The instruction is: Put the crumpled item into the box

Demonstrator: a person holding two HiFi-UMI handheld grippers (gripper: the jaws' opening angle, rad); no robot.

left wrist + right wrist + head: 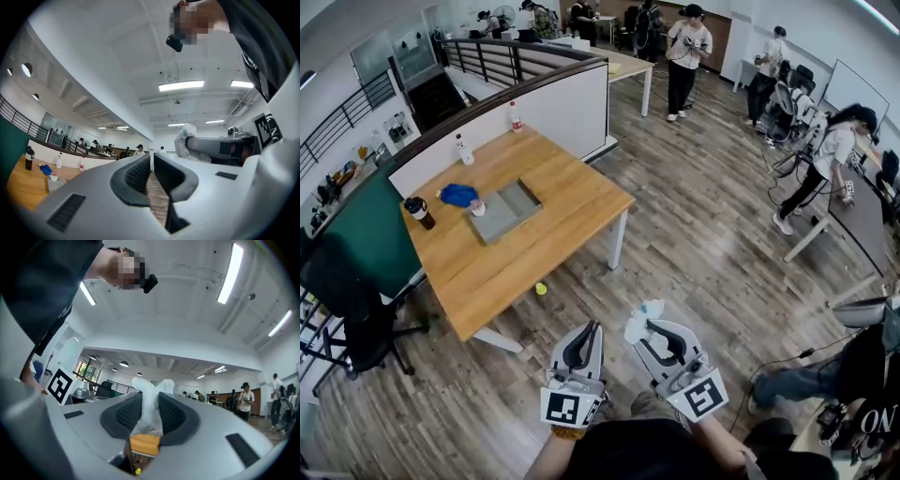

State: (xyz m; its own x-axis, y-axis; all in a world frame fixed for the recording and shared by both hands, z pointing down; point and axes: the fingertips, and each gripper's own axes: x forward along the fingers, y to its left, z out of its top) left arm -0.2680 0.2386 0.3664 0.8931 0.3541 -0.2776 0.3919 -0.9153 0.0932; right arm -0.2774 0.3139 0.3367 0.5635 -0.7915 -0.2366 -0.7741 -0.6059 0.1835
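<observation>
Crumpled white plastic wrapper (639, 319) sits pinched in the right tool (649, 327), well apart from the shallow grey box (506, 211) near the wooden table's (572, 234) far edge. Left tool (591, 328) is closed and empty. Best to release low inside the box, since the wrapper looks light.

The crumpled translucent white plastic item (151, 416) is partly hidden between the right gripper's (149, 396) dark pads (127, 413); the flat grey box's (501, 218) contents are too small to be told.
</observation>
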